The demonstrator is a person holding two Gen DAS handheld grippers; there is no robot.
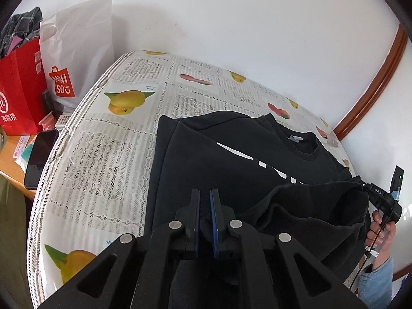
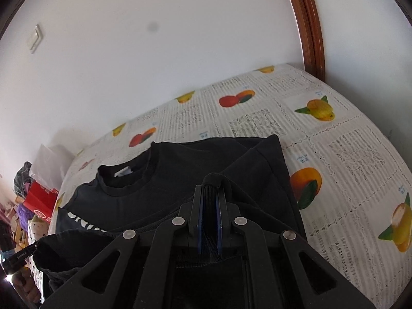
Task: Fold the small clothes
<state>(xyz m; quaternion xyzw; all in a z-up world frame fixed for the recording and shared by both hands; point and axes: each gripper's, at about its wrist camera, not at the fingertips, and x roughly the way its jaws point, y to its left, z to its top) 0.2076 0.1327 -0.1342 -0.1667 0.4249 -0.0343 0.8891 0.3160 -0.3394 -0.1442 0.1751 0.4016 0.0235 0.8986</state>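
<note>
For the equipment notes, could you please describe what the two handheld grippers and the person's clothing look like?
Both the left gripper and right gripper are matte black, with blue-padded fingers and silver pivot bolts. A thin cable trails from one handle. The person wears a light blue denim sleeve.

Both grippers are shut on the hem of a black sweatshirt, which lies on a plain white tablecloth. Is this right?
Not quite: the tablecloth is not plain; it carries fruit pictures and lace panels, as the right wrist view shows. The left gripper and right gripper do hold the black sweatshirt.
</note>
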